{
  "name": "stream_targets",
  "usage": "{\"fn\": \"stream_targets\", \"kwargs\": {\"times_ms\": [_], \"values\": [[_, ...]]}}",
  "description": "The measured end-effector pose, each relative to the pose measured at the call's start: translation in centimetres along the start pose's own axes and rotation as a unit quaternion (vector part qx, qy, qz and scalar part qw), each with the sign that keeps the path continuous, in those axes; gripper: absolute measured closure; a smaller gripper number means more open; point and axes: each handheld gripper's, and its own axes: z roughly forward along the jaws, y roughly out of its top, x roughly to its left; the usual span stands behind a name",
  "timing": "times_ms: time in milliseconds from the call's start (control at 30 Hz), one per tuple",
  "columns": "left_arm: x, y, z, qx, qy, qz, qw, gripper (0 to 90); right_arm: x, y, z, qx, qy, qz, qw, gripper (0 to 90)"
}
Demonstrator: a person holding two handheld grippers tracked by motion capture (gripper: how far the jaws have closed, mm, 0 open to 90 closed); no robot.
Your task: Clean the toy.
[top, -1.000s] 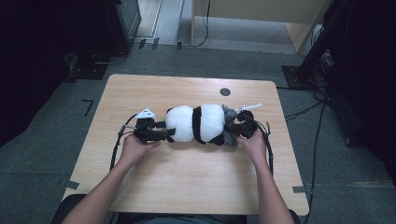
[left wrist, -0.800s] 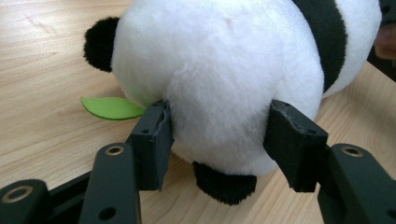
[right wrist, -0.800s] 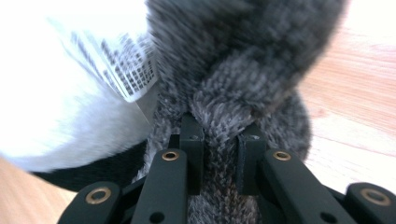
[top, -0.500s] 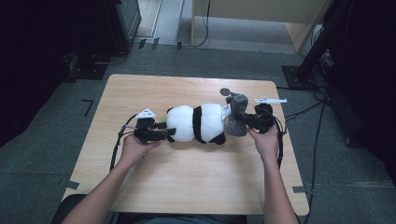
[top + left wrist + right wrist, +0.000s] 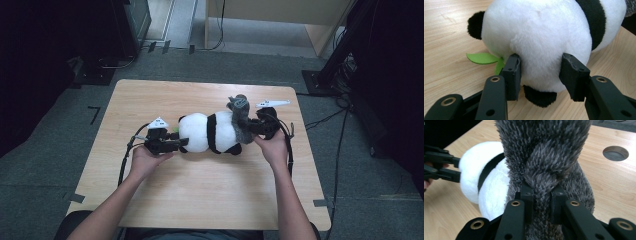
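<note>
The panda plush (image 5: 207,132) lies on its side near the middle of the wooden surface (image 5: 200,200), its long axis running left to right between the two hands. A grey fuzzy garment (image 5: 240,117), apparently a small hat or sweater, sits at the panda's right end and is drawn up off the toy there.

The right gripper (image 5: 255,125) is at that end, and in the right gripper view its jaws are clenched on a bunched fold of the grey garment (image 5: 544,170), with the panda's white and black body (image 5: 486,182) behind and to the left. The left gripper (image 5: 177,145) meets the opposite, left end of the panda. In the left gripper view its jaws have just been closing with the white rump of the panda (image 5: 539,42) between them, and both pads (image 5: 512,72) now press into the fur, so it is grasping the toy. A green felt leaf (image 5: 482,58) sticks out under the panda beside the left jaw.

The coming move seems to turn on this opposition: the left hand anchors the panda at one end, while the right hand, nearer the garment, pulls it up and away along the panda's axis. A slipping left grip would let the toy drag along.

No container is on the surface; a round hole (image 5: 615,153) shows in the surface beyond the garment.
</note>
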Motion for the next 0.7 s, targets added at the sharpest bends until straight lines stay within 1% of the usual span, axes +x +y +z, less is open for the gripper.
{"fn": "stream_targets", "kwargs": {"times_ms": [67, 133, 200, 267, 300, 333, 400, 467, 533, 567, 633, 700], "values": [[0.2, -0.1, 0.0, -0.003, -0.005, 0.003, 1.0000, 48.5, -0.1, 0.0, 0.1, 0.001, -0.004, -0.006, 1.0000, 78.0], [0.3, 0.0, 0.0, 0.002, -0.002, 0.017, 0.9999, 42.5, -0.2, 0.0, 0.1, 0.001, -0.005, -0.004, 1.0000, 77.8], [0.3, 0.3, -0.1, 0.013, 0.003, 0.040, 0.9991, 38.1, -0.4, 0.0, 0.1, 0.002, -0.006, -0.001, 1.0000, 77.7], [0.4, 0.7, -0.3, 0.020, 0.003, 0.063, 0.9978, 37.4, -0.5, 0.0, 0.1, 0.003, -0.006, -0.002, 1.0000, 77.6], [0.4, 0.9, -0.4, 0.020, 0.002, 0.071, 0.9973, 36.7, -0.6, 0.0, 0.1, 0.004, -0.005, -0.001, 1.0000, 77.5], [0.5, 1.2, -0.6, 0.018, -0.003, 0.071, 0.9973, 35.6, -0.6, -0.1, 0.1, 0.004, -0.006, 0.000, 1.0000, 77.4], [0.8, 1.6, -0.9, 0.015, -0.017, 0.064, 0.9977, 34.9, -0.7, -0.1, 0.1, 0.004, -0.004, 0.001, 1.0000, 77.4], [1.1, 2.0, -1.2, 0.013, -0.020, 0.069, 0.9973, 32.9, -0.7, -0.1, 0.2, 0.003, -0.004, 0.001, 1.0000, 77.4], [1.5, 2.5, -1.3, 0.009, -0.028, 0.066, 0.9974, 32.6, -0.8, -0.1, 0.2, 0.003, -0.004, 0.002, 1.0000, 77.3], [1.7, 2.8, -1.3, 0.009, -0.030, 0.067, 0.9973, 31.9, -0.8, -0.1, 0.2, 0.004, -0.005, 0.002, 1.0000, 77.3], [2.0, 3.3, -1.2, 0.010, -0.035, 0.082, 0.9960, 30.5, -0.9, -0.1, 0.3, 0.004, -0.004, 0.004, 1.0000, 77.3], [2.2, 3.7, -1.2, 0.006, -0.039, 0.090, 0.9952, 30.4, -0.9, -0.1, 0.3, 0.004, -0.003, 0.004, 1.0000, 77.2]]}}
